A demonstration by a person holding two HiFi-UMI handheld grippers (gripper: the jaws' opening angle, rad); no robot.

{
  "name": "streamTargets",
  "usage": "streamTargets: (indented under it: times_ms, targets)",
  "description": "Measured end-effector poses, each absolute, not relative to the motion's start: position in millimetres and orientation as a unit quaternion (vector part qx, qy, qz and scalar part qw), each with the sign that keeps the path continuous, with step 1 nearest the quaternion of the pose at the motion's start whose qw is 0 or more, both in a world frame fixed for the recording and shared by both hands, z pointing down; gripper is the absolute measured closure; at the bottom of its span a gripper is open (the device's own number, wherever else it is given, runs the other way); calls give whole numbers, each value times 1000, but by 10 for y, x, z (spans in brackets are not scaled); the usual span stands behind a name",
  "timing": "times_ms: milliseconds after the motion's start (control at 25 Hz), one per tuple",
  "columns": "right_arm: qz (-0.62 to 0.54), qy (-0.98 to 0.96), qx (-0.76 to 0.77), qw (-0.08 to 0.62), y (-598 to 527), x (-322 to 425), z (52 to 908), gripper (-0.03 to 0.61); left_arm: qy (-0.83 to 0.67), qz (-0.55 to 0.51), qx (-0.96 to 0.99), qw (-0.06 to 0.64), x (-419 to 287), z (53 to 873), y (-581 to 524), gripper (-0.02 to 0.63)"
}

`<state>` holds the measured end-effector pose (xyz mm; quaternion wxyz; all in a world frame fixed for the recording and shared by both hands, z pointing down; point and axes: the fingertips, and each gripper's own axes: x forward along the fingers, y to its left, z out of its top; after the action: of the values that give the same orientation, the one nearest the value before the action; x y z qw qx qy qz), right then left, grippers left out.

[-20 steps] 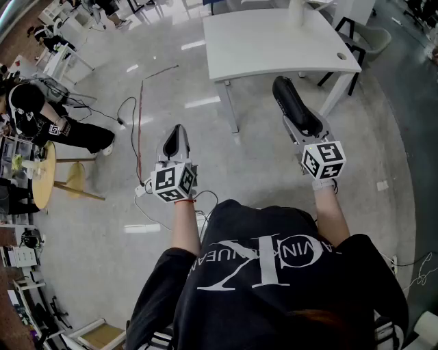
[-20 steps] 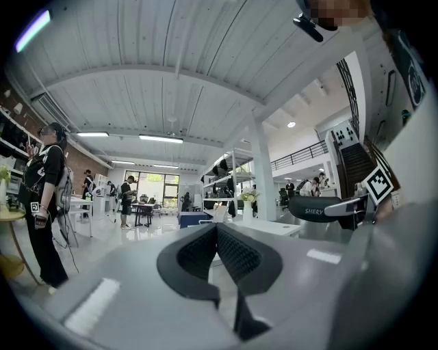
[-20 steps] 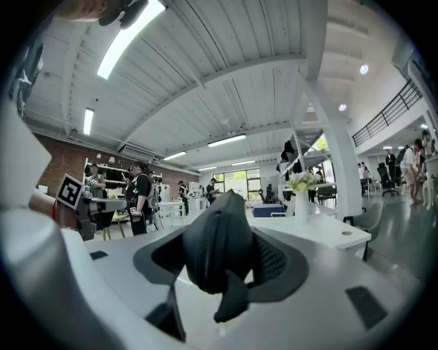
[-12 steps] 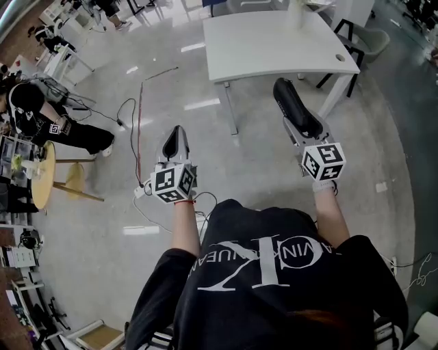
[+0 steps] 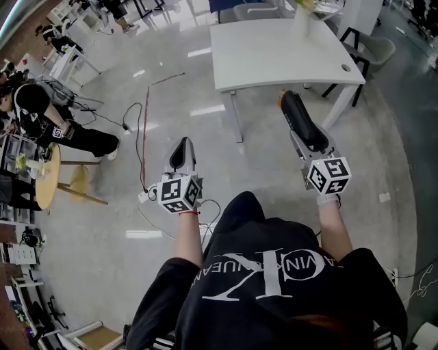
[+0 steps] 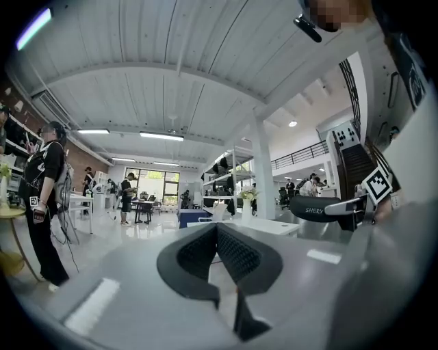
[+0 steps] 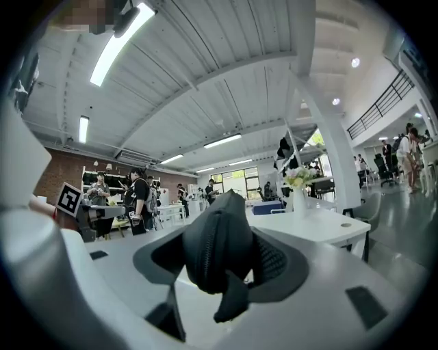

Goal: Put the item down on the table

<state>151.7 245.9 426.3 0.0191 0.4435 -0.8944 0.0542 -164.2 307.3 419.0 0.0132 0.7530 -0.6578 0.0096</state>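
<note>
A black zip case (image 5: pixel 302 120) sticks forward out of my right gripper (image 5: pixel 306 131), whose jaws are shut on it; in the right gripper view the case (image 7: pixel 219 249) fills the gap between the pads. Its far end hangs at the near edge of the white table (image 5: pixel 274 55). The left gripper view shows the same case (image 6: pixel 318 207) from the side, at the right. Over bare floor, left of the table, my left gripper (image 5: pixel 181 149) has its pads (image 6: pixel 239 253) meeting at the tips with nothing between them.
A vase of flowers (image 5: pixel 302 17) stands at the table's far side, seen also as the vase (image 7: pixel 298 190) ahead. A chair (image 5: pixel 373 44) is right of the table. Cables (image 5: pixel 140 130) run over the floor; a round wooden table (image 5: pixel 45 176) and a person (image 5: pixel 41 116) are at left.
The whole head view has shifted, so the table and both grippers sit a little lower in the picture. The right gripper keeps its hold on the case; the left one stays shut.
</note>
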Motion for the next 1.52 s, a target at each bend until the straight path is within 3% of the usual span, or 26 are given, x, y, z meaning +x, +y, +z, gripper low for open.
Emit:
streamTargets:
  times_ms: [1520]
  targets:
    - [102, -868, 483, 53, 200, 1257, 4545, 318, -601, 5, 798, 55, -1796, 4507, 305, 603]
